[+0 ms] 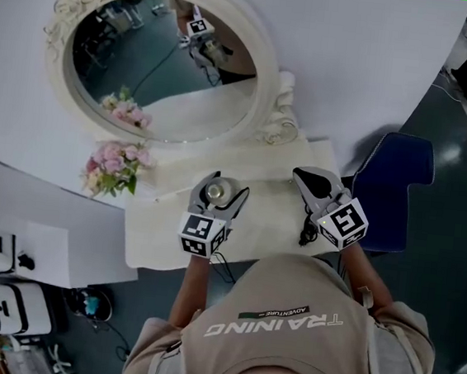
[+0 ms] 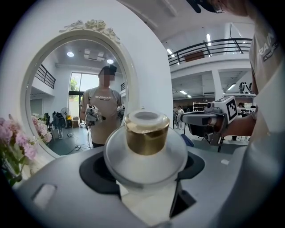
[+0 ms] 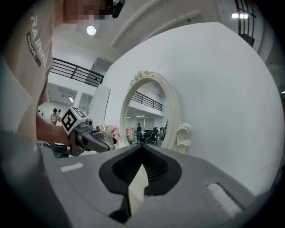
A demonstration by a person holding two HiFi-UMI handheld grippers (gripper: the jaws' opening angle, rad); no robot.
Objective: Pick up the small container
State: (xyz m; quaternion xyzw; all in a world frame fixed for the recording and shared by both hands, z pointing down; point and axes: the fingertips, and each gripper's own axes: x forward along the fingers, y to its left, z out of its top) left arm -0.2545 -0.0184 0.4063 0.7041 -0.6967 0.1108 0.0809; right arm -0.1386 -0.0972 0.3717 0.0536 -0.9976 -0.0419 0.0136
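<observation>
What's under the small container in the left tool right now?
White tabletop shows below the small container, gripped by the left tool. Its base hides any contact, so lifted or resting cannot be told.

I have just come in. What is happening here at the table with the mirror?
A person stands at a white dressing table with an oval mirror and holds tongs in each hand. The left tongs are shut on the small container, a round frosted one with a gold cap. The right tongs are shut and hold nothing, near the table's right side. From these views I cannot tell whether the container is already off the table.
</observation>
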